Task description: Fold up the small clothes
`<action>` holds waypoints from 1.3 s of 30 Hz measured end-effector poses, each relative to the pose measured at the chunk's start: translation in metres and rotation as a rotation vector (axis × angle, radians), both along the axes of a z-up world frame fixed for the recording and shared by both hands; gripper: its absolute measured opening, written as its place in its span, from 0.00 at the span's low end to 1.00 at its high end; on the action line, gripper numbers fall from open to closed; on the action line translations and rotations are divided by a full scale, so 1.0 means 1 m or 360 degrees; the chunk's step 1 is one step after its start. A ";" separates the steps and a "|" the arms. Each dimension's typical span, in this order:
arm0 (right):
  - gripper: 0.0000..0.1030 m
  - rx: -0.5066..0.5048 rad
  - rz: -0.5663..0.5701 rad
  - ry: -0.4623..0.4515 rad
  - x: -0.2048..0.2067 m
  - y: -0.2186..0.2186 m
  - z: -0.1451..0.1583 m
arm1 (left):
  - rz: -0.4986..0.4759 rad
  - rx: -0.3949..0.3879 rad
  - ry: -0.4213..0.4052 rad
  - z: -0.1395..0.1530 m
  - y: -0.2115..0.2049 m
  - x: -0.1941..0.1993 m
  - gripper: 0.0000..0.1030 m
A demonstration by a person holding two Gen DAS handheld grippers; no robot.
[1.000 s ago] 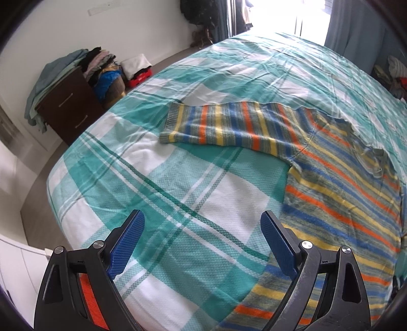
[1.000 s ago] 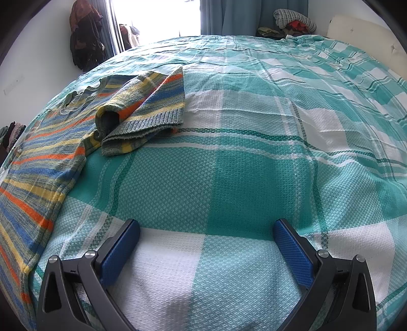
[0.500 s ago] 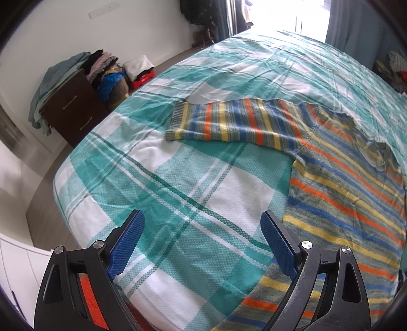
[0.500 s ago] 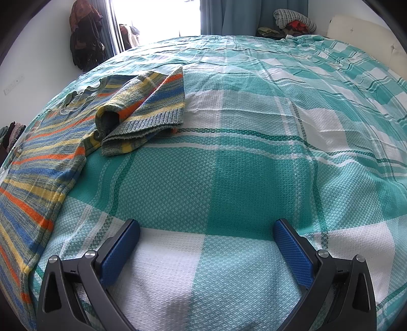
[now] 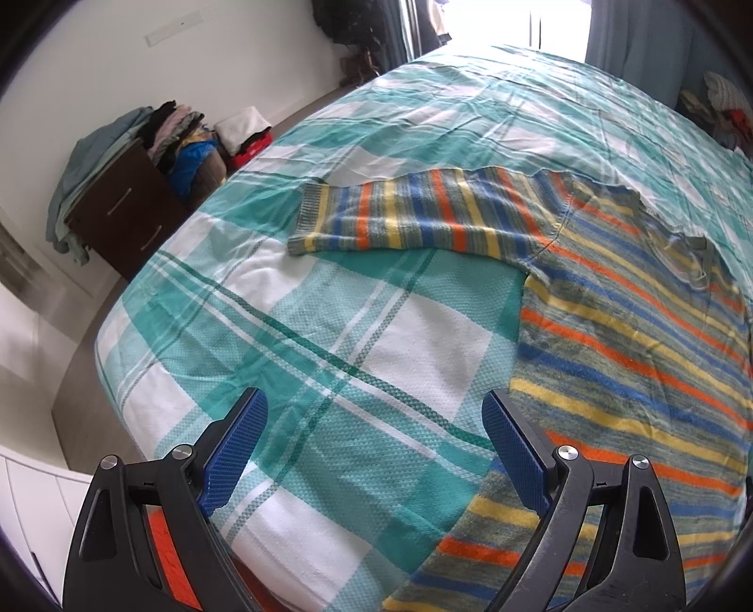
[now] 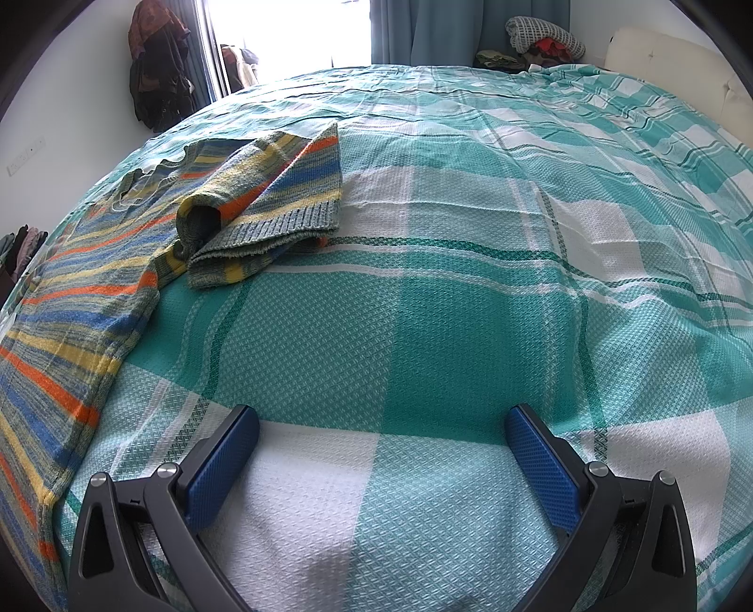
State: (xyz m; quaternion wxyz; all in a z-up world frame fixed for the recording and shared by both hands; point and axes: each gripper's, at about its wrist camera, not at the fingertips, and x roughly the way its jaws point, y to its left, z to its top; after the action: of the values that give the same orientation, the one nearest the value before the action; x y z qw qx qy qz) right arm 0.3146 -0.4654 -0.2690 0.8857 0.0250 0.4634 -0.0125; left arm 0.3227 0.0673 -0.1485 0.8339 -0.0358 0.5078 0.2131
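Note:
A small striped knit sweater [image 5: 626, 339] in blue, orange, yellow and grey lies flat on the bed. In the left wrist view one sleeve [image 5: 404, 214] stretches out to the left. In the right wrist view the sweater [image 6: 70, 301] lies at the left, and its other sleeve [image 6: 273, 197] is folded over in a bunch. My left gripper [image 5: 376, 423] is open and empty above the bedspread, left of the sweater's hem. My right gripper [image 6: 381, 442] is open and empty, well to the right of the sweater.
The bed has a teal and white checked spread [image 5: 376, 329], with its corner edge [image 5: 113, 367] at the left. A dark dresser [image 5: 122, 212] piled with clothes stands by the wall. Clothes [image 6: 541, 40] lie beyond the bed's far side.
The left gripper has pulled back and to the left, so more of the bed's corner and floor shows. The right gripper has not moved.

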 end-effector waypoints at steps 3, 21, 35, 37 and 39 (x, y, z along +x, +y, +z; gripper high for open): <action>1.00 0.0000 0.0000 0.0000 0.000 0.000 0.000 | 0.0006 -0.0006 0.0001 -0.001 0.002 -0.002 0.91; 1.00 0.0000 0.0000 0.0000 0.000 0.000 0.000 | 0.0021 -0.0012 0.0009 -0.004 0.005 -0.004 0.91; 1.00 0.0000 0.0001 0.0001 0.000 0.000 0.000 | -0.0005 -0.0018 0.0022 -0.008 -0.001 -0.001 0.91; 1.00 0.0000 0.0001 0.0001 0.000 0.000 0.000 | -0.0006 -0.0018 0.0020 -0.007 -0.001 -0.001 0.91; 1.00 0.0000 0.0001 0.0001 0.000 0.000 0.000 | -0.0006 -0.0023 0.0016 -0.007 -0.001 -0.001 0.91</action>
State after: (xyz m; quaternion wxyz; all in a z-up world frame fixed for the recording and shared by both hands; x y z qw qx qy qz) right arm 0.3150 -0.4657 -0.2687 0.8856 0.0250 0.4636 -0.0122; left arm 0.3219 0.0663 -0.1557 0.8314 -0.0397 0.5136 0.2081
